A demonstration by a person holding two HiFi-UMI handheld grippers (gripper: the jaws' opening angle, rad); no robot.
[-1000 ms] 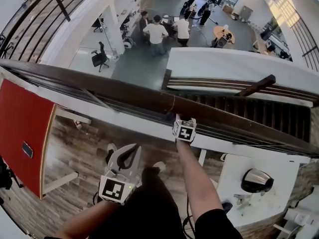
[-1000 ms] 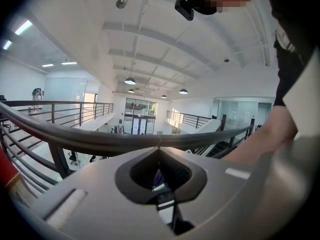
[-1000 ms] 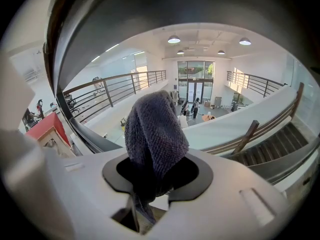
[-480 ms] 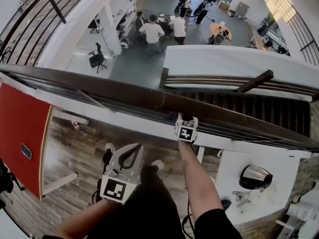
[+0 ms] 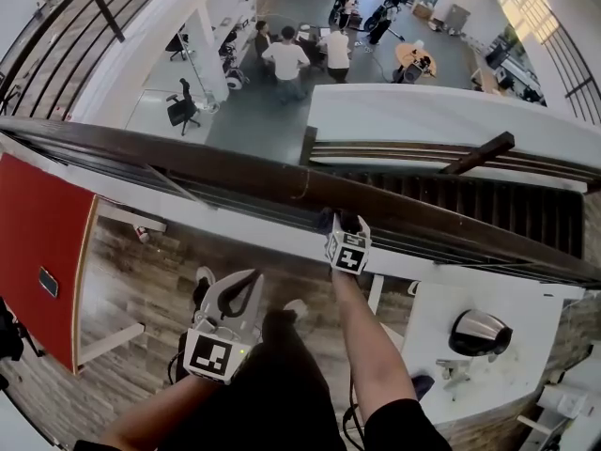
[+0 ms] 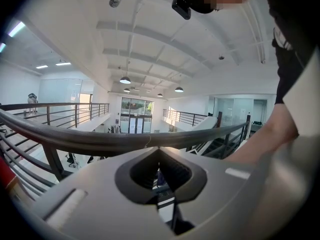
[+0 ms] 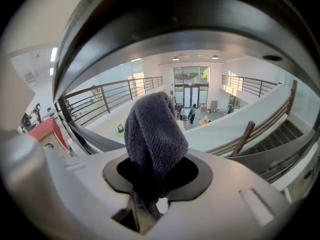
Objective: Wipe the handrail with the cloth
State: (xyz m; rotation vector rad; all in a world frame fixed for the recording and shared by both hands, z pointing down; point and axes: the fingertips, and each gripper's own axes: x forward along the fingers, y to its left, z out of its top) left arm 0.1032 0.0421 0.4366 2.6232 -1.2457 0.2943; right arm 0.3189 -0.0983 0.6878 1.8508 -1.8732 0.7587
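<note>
One long dark handrail (image 5: 235, 172) spans the head view, its long axis running left to right and dropping slightly toward the right end.

Left claw (image 5: 237, 287): on the person's side of the handrail and well below it. Jaws pressed together, nothing between them. Looks idle.

Right claw (image 5: 344, 222): at the near edge of the handrail, about mid-length, and clearly the nearer of the two. Jaws pinch the cloth (image 7: 155, 129), a dark grey bunched wad that stands out past the tips and points away from the person, toward the handrail.

In the right gripper view the handrail arcs just over the wad. Actual contact not confirmed.

Judgement: wiping is in hand. The next stroke must travel sideways along the handrail's long axis, with the cloth pressed onto it.
</note>
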